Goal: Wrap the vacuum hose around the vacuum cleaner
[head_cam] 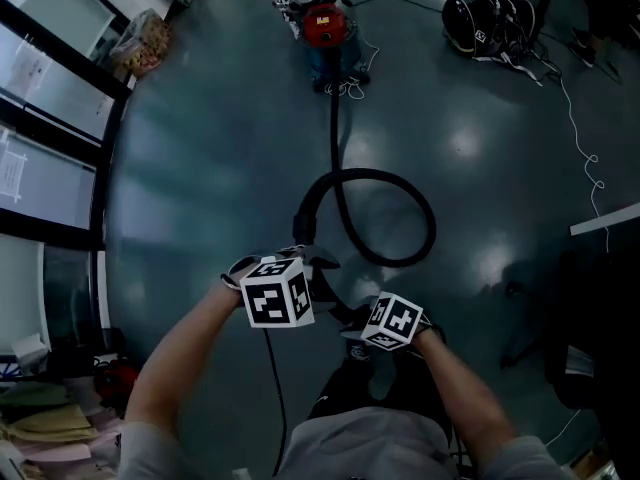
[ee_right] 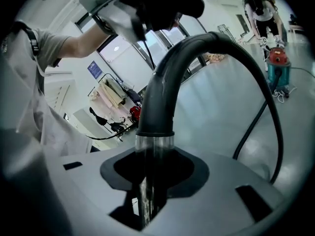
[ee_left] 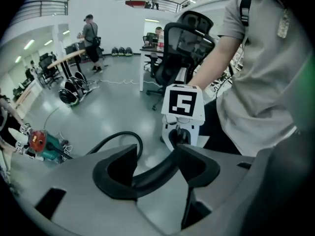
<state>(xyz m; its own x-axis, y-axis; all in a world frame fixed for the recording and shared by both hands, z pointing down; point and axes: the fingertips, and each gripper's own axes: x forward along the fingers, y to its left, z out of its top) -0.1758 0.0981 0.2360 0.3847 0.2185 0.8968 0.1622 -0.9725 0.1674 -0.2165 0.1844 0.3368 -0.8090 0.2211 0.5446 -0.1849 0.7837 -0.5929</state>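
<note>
At the bottom of the head view the person's two forearms reach up toward the middle of the frame, each hand carrying a gripper with its marker cube.

The left gripper (ee_left: 156, 155) stands with its jaws wide. The black vacuum hose (head_cam: 380, 174) runs slantwise through the gap between them, and the pads do not press on it.

Just beside it, lower and to the right in the head view, the right gripper (ee_right: 155, 167) is clamped on the shiny metal tube (ee_right: 153, 154) at the hose's end. The tube stands upright between its pads, and the black curved neck of the hose rises from it.

Beyond the two grippers, the hose lies on the dark glossy floor (head_cam: 200, 168) in one open loop at the centre of the head view. From that loop it runs in a straight line up the frame.

It ends at the vacuum cleaner (head_cam: 325, 26), a red-topped canister on a blue-green base, which stands well apart from the grippers at the top centre. None of the hose is wound round the canister.

Another person (ee_right: 260, 9) stands bent over right beside it. At the upper right of the head view, dark helmets (head_cam: 485, 23) lie on the floor, and a thin white cord (head_cam: 580, 133) trails down from them.
</note>
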